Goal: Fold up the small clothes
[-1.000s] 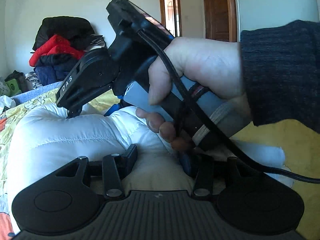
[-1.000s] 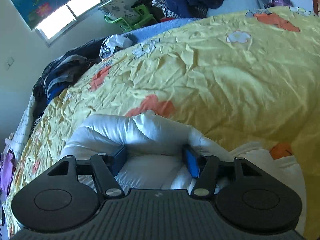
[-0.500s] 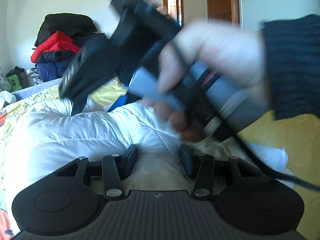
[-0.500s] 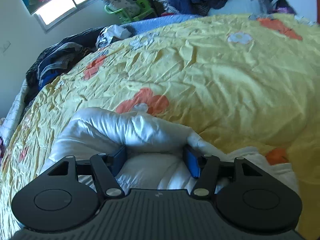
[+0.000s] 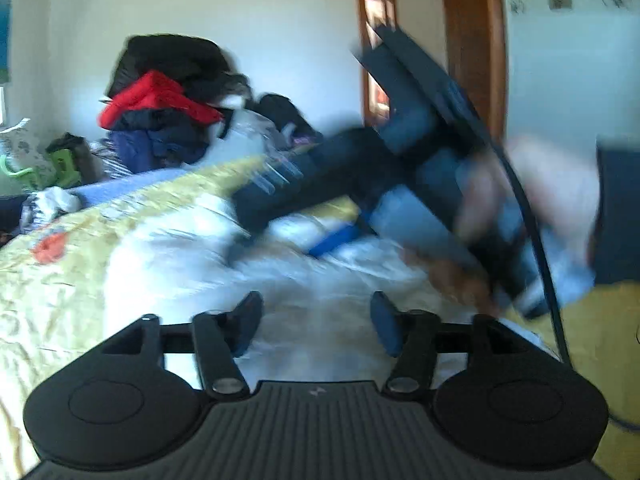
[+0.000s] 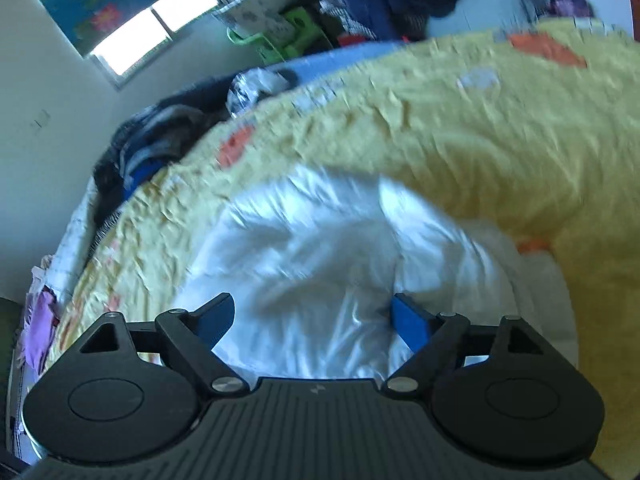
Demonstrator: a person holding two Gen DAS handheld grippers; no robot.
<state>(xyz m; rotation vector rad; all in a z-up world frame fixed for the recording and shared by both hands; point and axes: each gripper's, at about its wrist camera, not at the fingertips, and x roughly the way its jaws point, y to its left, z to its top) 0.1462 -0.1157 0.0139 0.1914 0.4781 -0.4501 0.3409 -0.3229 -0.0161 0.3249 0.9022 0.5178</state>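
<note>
Left gripper (image 5: 316, 326): jaws opening, pads now clear of the white padded garment (image 5: 192, 256) they pinched a second ago. Right gripper (image 6: 312, 322): jaws likewise opening wide, fabric released. The fold appears laid. The garment lies lower centre; bare yellow bedspread (image 6: 460, 128) surrounds it.

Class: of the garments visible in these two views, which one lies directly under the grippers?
The white puffy jacket, spread on the yellow bedspread; the red and dark garments sit piled far behind.
</note>
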